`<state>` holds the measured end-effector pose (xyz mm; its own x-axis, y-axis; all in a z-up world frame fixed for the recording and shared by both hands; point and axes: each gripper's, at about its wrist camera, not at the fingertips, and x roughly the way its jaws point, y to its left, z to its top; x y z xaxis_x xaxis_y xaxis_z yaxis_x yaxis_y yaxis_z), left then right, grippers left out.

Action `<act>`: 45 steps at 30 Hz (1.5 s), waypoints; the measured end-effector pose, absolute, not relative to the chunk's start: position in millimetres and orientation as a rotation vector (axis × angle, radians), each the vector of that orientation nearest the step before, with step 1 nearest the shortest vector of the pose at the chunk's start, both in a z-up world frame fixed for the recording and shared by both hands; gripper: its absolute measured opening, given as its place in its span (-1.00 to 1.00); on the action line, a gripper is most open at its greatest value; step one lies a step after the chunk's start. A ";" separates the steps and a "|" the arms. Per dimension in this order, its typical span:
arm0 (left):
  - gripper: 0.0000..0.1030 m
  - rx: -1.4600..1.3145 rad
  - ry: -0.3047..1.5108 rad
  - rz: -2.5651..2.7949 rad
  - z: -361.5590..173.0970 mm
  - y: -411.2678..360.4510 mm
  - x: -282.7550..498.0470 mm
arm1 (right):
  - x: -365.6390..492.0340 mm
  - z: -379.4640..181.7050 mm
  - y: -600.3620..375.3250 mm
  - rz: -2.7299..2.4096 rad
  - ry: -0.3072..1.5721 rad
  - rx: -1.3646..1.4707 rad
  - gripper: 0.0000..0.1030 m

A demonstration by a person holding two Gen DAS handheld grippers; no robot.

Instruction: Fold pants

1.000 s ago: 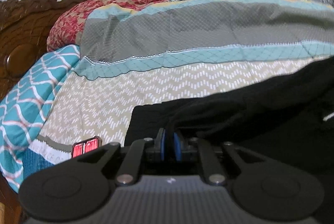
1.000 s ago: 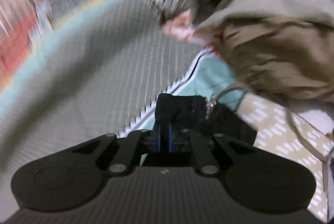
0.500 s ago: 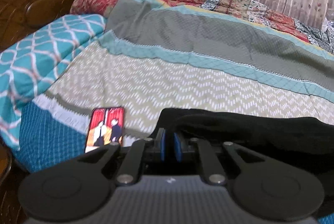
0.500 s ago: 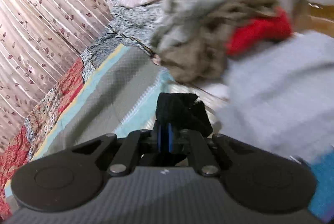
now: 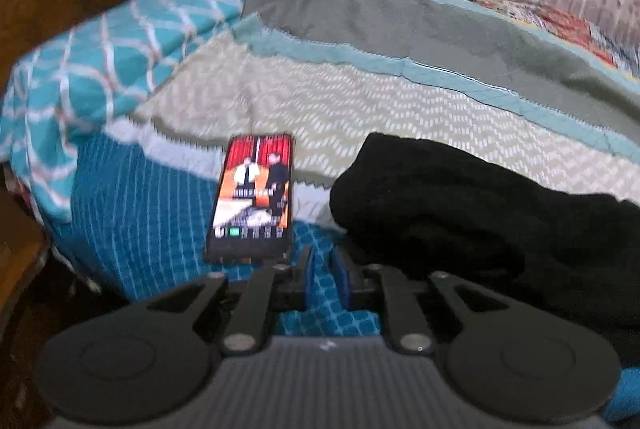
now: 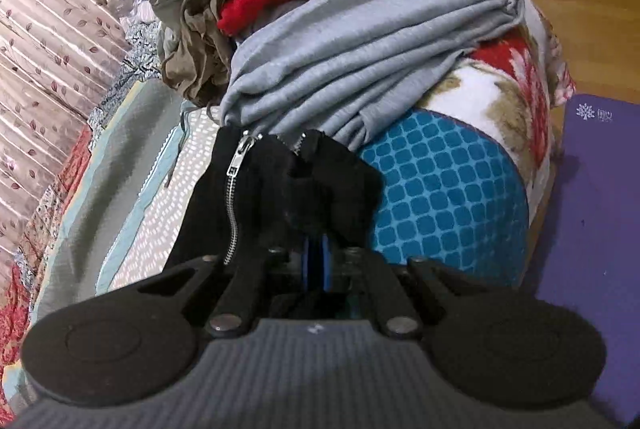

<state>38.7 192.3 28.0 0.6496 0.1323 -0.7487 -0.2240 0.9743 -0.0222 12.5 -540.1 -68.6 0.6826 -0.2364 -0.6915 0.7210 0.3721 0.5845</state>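
The black pants (image 5: 472,213) lie bunched on the patterned bedspread, to the right of my left gripper (image 5: 324,269). The left gripper's blue pads stand slightly apart with only bedspread showing between them; it holds nothing. In the right wrist view my right gripper (image 6: 316,261) is shut on the black pants (image 6: 288,189) at the end with a silver zipper (image 6: 234,189). The cloth drapes over the fingertips and hides them.
A phone (image 5: 254,197) with a lit screen lies on the bed just ahead-left of the left gripper. A teal pillow (image 5: 100,69) and wooden headboard are at left. A pile of grey (image 6: 360,45), red and brown clothes lies ahead of the right gripper. A purple mat (image 6: 592,229) covers the floor at right.
The left gripper has let go of the black pants and drawn back left toward the bed's edge by the phone. The right gripper has swung right, still gripping the pants.
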 end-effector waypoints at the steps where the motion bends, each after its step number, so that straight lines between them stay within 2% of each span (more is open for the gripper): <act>1: -0.70 -0.133 0.837 0.200 29.4 195.5 36.7 | 10.2 -67.9 -541.4 -0.648 0.544 1.032 -0.72; 2: -0.67 -0.147 0.825 0.196 31.7 197.3 33.1 | 9.9 -66.3 -541.6 -0.648 0.541 1.040 -0.66; 3: -0.59 -0.161 0.813 0.187 34.2 198.5 30.3 | 7.3 -64.0 -541.2 -0.662 0.536 1.039 -0.51; 6: -0.45 -0.197 0.764 0.140 47.0 195.2 29.1 | -16.6 -49.8 -534.6 -0.796 0.477 0.952 -0.36; 10: -0.34 -0.172 0.695 0.073 61.8 175.5 42.4 | -15.1 -23.1 -509.1 -0.802 0.413 0.784 -0.33; 14: -0.33 -0.135 0.676 0.005 62.8 145.9 64.8 | 8.5 -14.2 -483.2 -0.651 0.463 0.706 -0.32; 20: -0.33 0.026 0.836 0.053 17.7 111.3 92.6 | 43.5 -39.9 -458.4 -0.478 0.627 0.707 -0.32; 23: -0.31 0.182 0.946 0.093 -24.8 102.2 94.2 | 42.2 -69.7 -471.2 -0.502 0.710 0.769 -0.41; 24: -0.30 0.228 0.922 0.092 -31.5 97.4 88.9 | 37.2 -78.7 -478.6 -0.501 0.702 0.815 -0.66; 26: -0.31 0.322 0.890 0.107 -34.4 84.2 81.0 | 22.7 -88.3 -494.3 -0.516 0.661 0.929 -0.99; 28: -0.31 0.334 0.897 0.124 -32.9 79.2 82.4 | 12.8 -93.5 -504.8 -0.495 0.636 1.018 -1.00; 32: -0.30 0.227 0.922 0.138 -10.5 86.8 88.1 | 8.7 -89.6 -503.8 -0.480 0.635 1.022 -1.00; 34: -0.21 0.193 0.900 0.139 2.8 88.1 87.0 | 1.0 -86.6 -505.2 -0.479 0.618 1.044 -0.98; 35: -0.20 0.187 0.887 0.141 9.2 85.6 84.6 | -8.2 -84.5 -505.9 -0.479 0.584 1.059 -0.87; 37: -0.18 0.176 0.874 0.137 18.2 80.0 81.6 | -23.4 -75.0 -507.4 -0.500 0.506 1.050 -0.77; 38: -0.18 0.164 0.877 0.128 20.6 76.4 82.6 | -30.4 -70.6 -509.4 -0.520 0.486 1.036 -0.56; 39: -0.17 0.147 0.883 0.114 22.2 73.9 83.8 | -37.4 -66.4 -511.8 -0.540 0.466 1.026 -0.26; 40: -0.16 0.132 0.891 0.100 23.2 70.6 85.4 | -45.3 -63.5 -515.2 -0.556 0.445 1.021 -0.18; 43: -0.12 0.110 0.930 0.061 20.6 55.0 95.0 | -67.3 -64.8 -528.8 -0.570 0.396 1.049 -0.16; 45: -0.12 0.116 0.956 0.045 15.7 42.1 98.0 | -78.5 -70.0 -537.4 -0.566 0.369 1.089 -0.07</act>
<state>98.0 42.1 15.7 0.5763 0.0896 -0.8123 0.0127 0.9929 0.1185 -78.5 -537.4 -70.0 0.8010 -0.2486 -0.5445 0.5986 0.3447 0.7231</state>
